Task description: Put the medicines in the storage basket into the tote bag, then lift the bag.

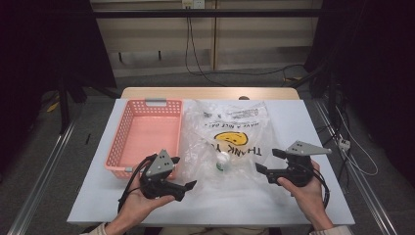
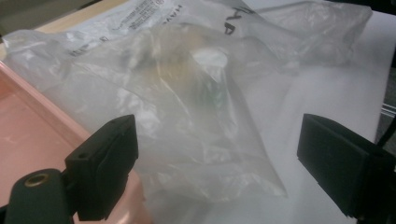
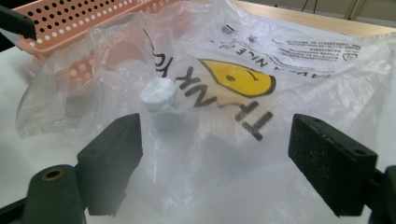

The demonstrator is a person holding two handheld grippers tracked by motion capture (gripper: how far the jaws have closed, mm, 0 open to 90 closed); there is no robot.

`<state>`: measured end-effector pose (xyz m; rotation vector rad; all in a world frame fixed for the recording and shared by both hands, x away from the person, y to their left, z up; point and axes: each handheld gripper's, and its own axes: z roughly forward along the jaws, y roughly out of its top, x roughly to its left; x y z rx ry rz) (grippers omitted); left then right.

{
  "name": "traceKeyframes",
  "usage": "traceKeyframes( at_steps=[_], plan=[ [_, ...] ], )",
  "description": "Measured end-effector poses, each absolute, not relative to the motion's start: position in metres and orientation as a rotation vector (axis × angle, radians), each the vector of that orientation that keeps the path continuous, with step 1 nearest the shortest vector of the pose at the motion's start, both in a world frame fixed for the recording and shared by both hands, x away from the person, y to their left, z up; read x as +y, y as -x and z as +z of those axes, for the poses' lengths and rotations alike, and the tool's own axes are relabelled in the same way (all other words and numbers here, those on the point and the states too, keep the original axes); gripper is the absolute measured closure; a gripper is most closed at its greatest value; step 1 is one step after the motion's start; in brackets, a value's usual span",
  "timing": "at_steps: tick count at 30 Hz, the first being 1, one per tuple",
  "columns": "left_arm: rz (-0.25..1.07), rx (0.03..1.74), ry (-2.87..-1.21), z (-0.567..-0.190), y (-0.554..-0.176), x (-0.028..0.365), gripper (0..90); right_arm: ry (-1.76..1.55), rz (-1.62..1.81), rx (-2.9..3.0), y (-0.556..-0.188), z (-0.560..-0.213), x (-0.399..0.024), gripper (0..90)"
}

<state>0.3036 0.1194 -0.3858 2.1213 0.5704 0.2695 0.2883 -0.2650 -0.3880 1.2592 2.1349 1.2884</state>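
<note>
So we hold left gripper (image 1: 183,172) and right gripper (image 1: 270,161) wide, empty, flanking plastic bag (image 1: 230,142) at table centre. Small white bottle (image 1: 223,160) sits inside bag; pink basket (image 1: 128,142) at 9 o'clock, likely destination.

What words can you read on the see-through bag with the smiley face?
"THANK YOU" in big black letters on the plastic bag, beside the yellow smiley face; the "YOU" is creased and partly folded.
"HAVE A NICE DAY" in smaller letters on the bag, along the smiley's other side; only partly clear.
Fine print block near the bag's far edge: too small to read.
The pink basket carries no text.
</note>
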Motion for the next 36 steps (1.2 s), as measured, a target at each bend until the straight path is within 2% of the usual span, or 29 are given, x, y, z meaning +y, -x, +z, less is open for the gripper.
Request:
traceKeyframes(
  at_steps=[3,7,12,14,27,34,36],
  plan=[
    [0.269,0.596,-2.130,-0.392,-0.299,0.123,13.3,-1.296,1.261,2.107,-0.280,-0.391,-0.272,16.7],
    [0.271,0.613,-2.113,-0.397,-0.296,0.130,18.9,-1.338,1.235,2.083,-0.272,-0.395,-0.281,18.1],
    [0.303,0.598,-2.072,-0.387,-0.281,0.132,16.6,-1.338,1.209,2.092,-0.262,-0.398,-0.287,17.7],
    [0.277,0.584,-2.077,-0.387,-0.276,0.130,16.6,-1.325,1.215,2.097,-0.257,-0.397,-0.288,16.9],
    [0.203,0.542,-2.213,-0.420,-0.273,0.119,23.4,-1.257,1.169,2.203,-0.228,-0.412,-0.288,15.1],
    [0.169,0.491,-2.249,-0.435,-0.282,0.099,23.4,-1.234,1.034,2.272,-0.218,-0.423,-0.290,16.9],
    [0.182,0.465,-2.277,-0.436,-0.284,0.095,24.7,-1.248,1.021,2.295,-0.217,-0.427,-0.292,23.2]
  ],
)
